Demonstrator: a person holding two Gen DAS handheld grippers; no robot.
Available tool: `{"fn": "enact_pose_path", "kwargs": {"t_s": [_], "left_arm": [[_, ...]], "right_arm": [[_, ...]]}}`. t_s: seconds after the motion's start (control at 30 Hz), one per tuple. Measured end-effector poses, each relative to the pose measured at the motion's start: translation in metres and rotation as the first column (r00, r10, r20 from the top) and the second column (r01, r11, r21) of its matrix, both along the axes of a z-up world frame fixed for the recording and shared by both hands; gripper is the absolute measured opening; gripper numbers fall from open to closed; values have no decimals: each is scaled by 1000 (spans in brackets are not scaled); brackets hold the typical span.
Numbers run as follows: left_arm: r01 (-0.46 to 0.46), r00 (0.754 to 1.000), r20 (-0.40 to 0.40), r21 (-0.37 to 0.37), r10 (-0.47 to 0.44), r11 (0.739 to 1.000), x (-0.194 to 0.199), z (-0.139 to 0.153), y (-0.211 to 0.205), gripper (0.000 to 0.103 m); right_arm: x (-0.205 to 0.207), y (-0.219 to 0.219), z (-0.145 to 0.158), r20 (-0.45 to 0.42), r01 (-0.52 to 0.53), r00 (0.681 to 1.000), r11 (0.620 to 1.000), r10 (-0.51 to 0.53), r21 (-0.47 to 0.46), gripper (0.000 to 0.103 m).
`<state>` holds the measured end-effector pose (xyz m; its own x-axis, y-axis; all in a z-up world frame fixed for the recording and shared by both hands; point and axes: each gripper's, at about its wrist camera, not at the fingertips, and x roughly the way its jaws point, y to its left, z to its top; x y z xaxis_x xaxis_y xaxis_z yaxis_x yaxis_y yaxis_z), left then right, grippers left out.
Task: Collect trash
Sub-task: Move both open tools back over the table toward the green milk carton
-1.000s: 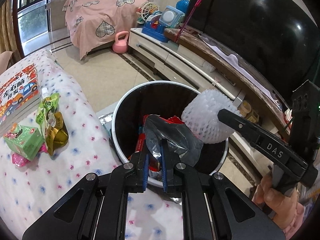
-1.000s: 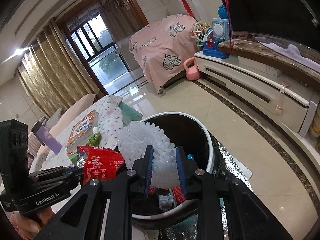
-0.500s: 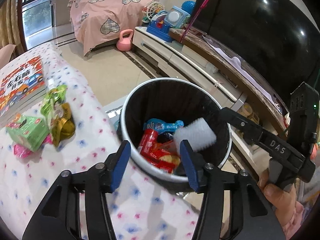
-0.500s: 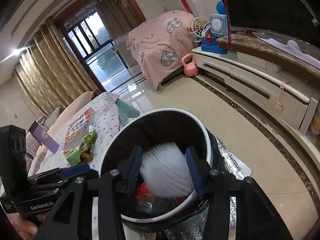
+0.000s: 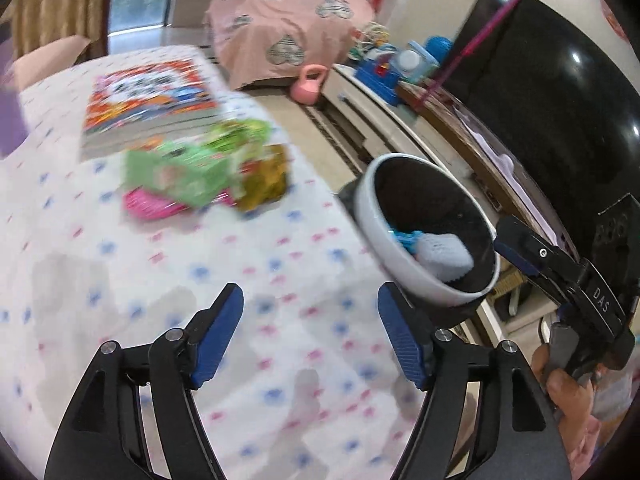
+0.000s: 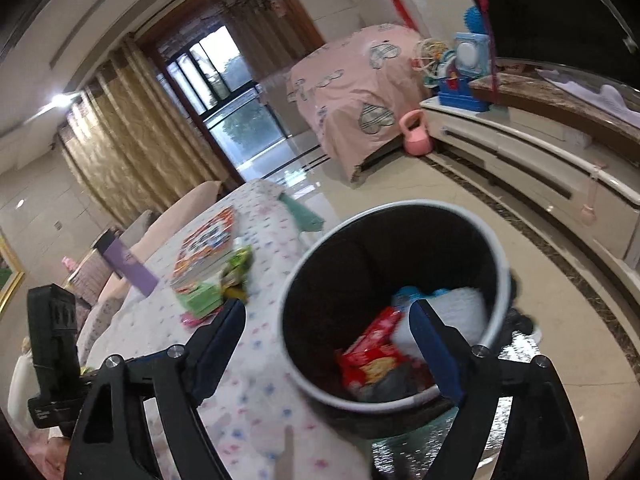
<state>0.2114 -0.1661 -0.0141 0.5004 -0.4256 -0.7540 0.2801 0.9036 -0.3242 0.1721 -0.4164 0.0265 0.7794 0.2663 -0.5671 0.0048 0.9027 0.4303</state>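
Both grippers' fingers are spreading with nothing between them: the left gripper [image 5: 310, 334] over the flowered desk [image 5: 280, 240], green packets [image 5: 188, 176] (blurred) beyond its fingers; the right gripper [image 6: 326, 344] above the trash bin [image 6: 496, 240], white foam net [image 6: 460, 308] and red wrapper [image 6: 372, 350] inside.

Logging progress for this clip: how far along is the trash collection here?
Done: the white foam net and red snack wrapper lie in the bin. In hand: nothing; the left gripper and right gripper are both opening, empty. Left: the green carton, pink wrapper and gold pouch on the dotted cloth.
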Motion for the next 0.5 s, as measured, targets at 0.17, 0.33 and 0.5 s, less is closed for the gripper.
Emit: {"fn": "enact_pose_path", "kwargs": {"t_s": [0.17, 0.33, 0.5], "left_arm": [[-86, 996, -21, -5, 86, 996, -6, -9, 49, 72], [-166, 985, -38, -13, 166, 986, -7, -17, 91, 72], [-250, 967, -47, -6, 249, 968, -4, -25, 132, 72]], "right_arm": [[9, 40, -4, -7, -88, 996, 996, 88, -3, 86], [19, 77, -10, -18, -162, 987, 987, 162, -13, 86], [33, 115, -14, -24, -238, 971, 971, 237, -29, 86]]}}
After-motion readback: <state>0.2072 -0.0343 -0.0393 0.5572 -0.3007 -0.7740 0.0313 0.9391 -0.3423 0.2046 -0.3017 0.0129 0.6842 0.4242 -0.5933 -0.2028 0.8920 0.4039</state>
